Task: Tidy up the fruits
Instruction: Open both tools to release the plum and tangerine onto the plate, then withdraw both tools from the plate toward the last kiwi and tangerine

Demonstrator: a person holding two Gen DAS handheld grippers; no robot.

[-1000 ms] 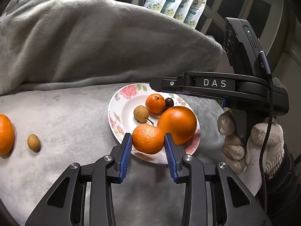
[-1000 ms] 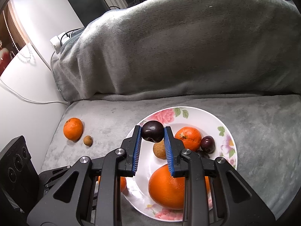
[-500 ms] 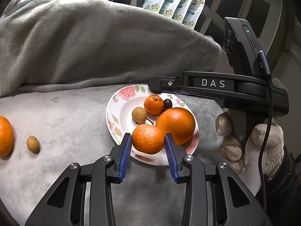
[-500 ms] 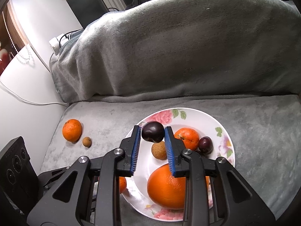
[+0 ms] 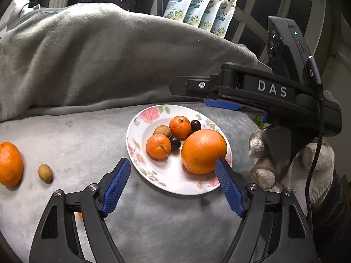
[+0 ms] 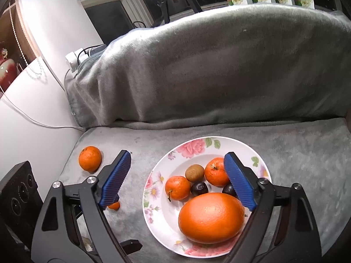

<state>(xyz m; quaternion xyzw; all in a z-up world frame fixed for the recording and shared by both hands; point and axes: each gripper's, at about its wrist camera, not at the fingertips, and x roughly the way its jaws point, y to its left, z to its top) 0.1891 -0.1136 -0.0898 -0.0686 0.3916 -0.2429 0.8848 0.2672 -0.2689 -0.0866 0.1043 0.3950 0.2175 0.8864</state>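
Orange loose mandarin [image 5: 9, 164] and small brown longan [image 5: 45, 173] lie on grey cloth left of the left hand-held gripper [image 5: 173, 183], nearer than the right hand-held gripper [image 6: 177, 179]; both jaws are opening, empty.

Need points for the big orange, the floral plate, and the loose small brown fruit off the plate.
big orange [image 5: 204, 151], left wrist view, middle of its peel.
floral plate [image 5: 151, 114], left wrist view, pink rose on the far rim.
small brown fruit [image 5: 45, 173], left wrist view, centre of its skin, on the grey cover.
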